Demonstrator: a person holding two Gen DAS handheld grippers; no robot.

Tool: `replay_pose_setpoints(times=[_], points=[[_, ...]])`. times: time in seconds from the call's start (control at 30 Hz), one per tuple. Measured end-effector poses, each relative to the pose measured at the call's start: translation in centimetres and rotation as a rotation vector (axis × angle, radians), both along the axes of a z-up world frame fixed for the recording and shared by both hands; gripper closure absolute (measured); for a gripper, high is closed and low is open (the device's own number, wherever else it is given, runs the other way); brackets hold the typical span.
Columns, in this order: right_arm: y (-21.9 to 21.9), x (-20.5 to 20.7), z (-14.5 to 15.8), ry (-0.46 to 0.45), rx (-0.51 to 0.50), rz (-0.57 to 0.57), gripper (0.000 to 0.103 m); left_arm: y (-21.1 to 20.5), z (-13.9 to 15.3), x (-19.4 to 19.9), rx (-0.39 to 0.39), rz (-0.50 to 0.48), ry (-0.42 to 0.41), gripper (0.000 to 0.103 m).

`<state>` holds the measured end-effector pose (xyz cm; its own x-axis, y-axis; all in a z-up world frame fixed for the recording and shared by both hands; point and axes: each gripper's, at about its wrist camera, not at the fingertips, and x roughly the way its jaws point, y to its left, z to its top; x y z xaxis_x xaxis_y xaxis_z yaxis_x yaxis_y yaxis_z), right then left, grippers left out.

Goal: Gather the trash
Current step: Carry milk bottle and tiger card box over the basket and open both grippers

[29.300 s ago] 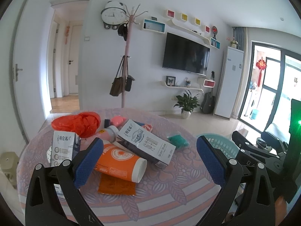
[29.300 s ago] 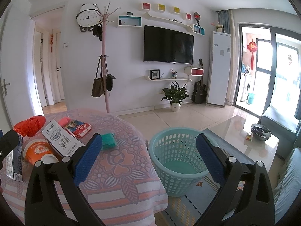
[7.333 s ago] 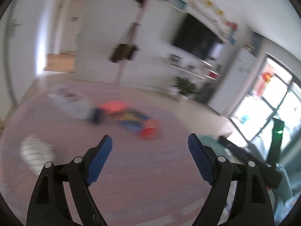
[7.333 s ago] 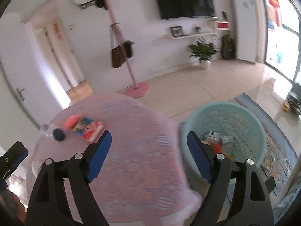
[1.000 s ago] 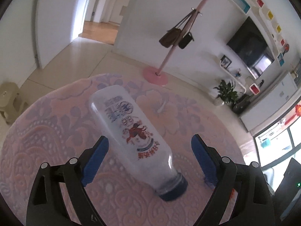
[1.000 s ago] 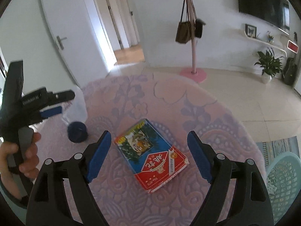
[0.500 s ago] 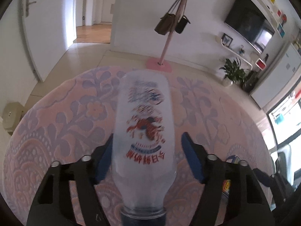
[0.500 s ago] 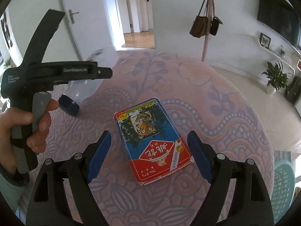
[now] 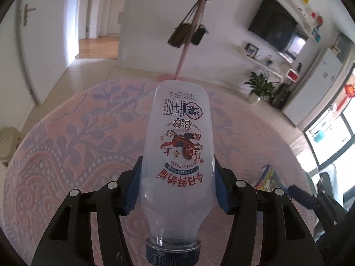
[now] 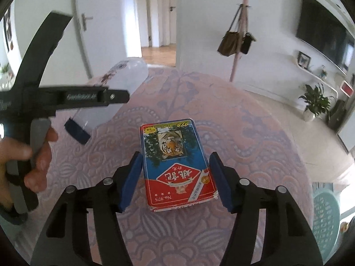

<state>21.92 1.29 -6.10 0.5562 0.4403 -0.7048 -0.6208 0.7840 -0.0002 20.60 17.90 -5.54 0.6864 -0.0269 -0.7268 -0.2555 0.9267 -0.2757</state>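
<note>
A clear plastic milk bottle [image 9: 179,137] with a blue cap [image 9: 173,251] stands lengthwise between the blue pads of my left gripper [image 9: 176,190]. The jaws are closing and both pads press its sides. The right wrist view shows the same bottle [image 10: 126,75] at the left, with a hand [image 10: 28,155] on the left tool. A red and blue playing-card box [image 10: 175,155] lies flat on the round table [image 10: 255,133]. My right gripper [image 10: 175,177] straddles its near end, jaws closing. A thin strip of cloth still shows beside the left pad.
A floral pink and purple cloth covers the table. The teal laundry basket [image 10: 326,217] stands on the floor past the table's right edge. A coat stand with bags [image 9: 188,35] and a potted plant [image 10: 315,102] are beyond the far edge.
The left jaws narrowed onto the bottle, which turned from slanted to straight along the fingers. The right gripper moved closer over the card box and its jaws narrowed around it.
</note>
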Motion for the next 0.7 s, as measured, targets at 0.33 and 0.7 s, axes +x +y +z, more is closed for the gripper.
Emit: replay_pose_setpoints(times=[0.33, 0.7], points=[[-10.0, -0.9, 6.4, -0.134, 0.108, -0.200, 0.045, -9.3, 6.4, -1.7, -0.043, -0.205, -0.148, 0.049], [-24.3, -1.6, 8.3, -0.230, 0.097, -0.529, 0.044, -22.5, 8.7, 0.2, -0.039, -0.438, -0.192, 0.049]])
